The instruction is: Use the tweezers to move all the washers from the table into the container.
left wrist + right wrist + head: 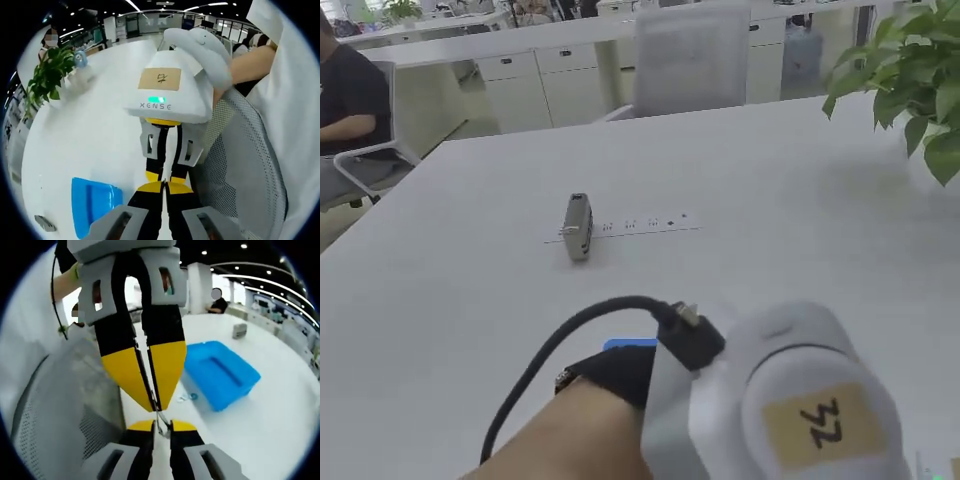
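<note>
While the left gripper (pixel 157 402) reaches down from the top of the right gripper view, we see its yellow-tipped jaws pressed close on the tweezers (pixel 160 421). The tweezers' two thin dark arms run down the narrow slit between the pads and end in a small silvery tip. That tip sits between the yellow ends of the right gripper (pixel 161 430) at the bottom centre of the same view. Those jaws stand only a sliver apart, and we cannot tell whether they pinch the metal or merely flank it. The washers (pixel 187 397) lie on the white table (pixel 280 430) just right of centre, a small cluster of pale, bluish rings too small for us to count. They are just beside the near corner of the container (pixel 220 371). The container is a shallow, bright blue rectangular tray with a sunken middle, right of centre in the right gripper view and at the lower left of the left gripper view. In the left gripper view the right gripper comes down from the top centre, white-bodied with a tan label and a green light. Its tips meet the left gripper's tips at bottom centre, and a grey mesh chair (pixel 250 165) is on the right. In the head view we see a grey power block (pixel 578 227) left of centre on the table, a black cable (pixel 560 345) curving at lower left, and a leafy plant (pixel 915 80) at the upper right.
</note>
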`<state>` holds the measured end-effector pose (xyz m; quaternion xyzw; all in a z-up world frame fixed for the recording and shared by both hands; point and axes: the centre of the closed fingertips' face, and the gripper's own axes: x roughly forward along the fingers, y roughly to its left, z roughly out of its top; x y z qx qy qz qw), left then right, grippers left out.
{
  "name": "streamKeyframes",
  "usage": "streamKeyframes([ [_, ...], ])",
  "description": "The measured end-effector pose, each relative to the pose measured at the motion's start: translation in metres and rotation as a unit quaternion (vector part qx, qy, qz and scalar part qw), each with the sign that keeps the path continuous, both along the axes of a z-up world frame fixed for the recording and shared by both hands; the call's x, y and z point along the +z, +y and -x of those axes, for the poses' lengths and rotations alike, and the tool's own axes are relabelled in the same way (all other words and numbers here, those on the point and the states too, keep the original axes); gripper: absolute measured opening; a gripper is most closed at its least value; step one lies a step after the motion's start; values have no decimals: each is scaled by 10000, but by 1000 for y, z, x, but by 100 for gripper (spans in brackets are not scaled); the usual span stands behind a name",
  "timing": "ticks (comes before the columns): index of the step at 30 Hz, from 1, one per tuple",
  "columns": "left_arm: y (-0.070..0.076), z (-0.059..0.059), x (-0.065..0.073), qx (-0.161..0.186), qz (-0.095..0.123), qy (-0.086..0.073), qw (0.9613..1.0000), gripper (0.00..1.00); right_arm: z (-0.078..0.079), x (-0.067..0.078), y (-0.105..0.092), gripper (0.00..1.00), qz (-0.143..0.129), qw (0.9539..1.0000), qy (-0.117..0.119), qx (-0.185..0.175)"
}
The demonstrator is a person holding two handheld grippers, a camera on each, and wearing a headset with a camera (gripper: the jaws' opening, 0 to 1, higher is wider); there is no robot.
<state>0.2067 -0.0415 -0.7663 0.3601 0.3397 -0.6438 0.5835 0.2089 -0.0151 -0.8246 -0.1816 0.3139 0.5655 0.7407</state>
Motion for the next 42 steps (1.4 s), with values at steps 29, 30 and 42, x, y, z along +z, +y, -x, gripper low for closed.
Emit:
streamKeyframes([
  [29, 176, -14, 19, 5051, 2721, -886, 8142, 57, -10, 3, -1, 3, -439, 9965, 298, -651],
  [30, 176, -16, 21, 5115, 2868, -932, 8047, 59, -10, 3, -1, 3, -442, 9963, 302, -670],
  [42, 174, -26, 32, 5122, 3443, -1292, 7761, 75, -13, 2, -1, 4, -471, 9928, 426, -1020],
])
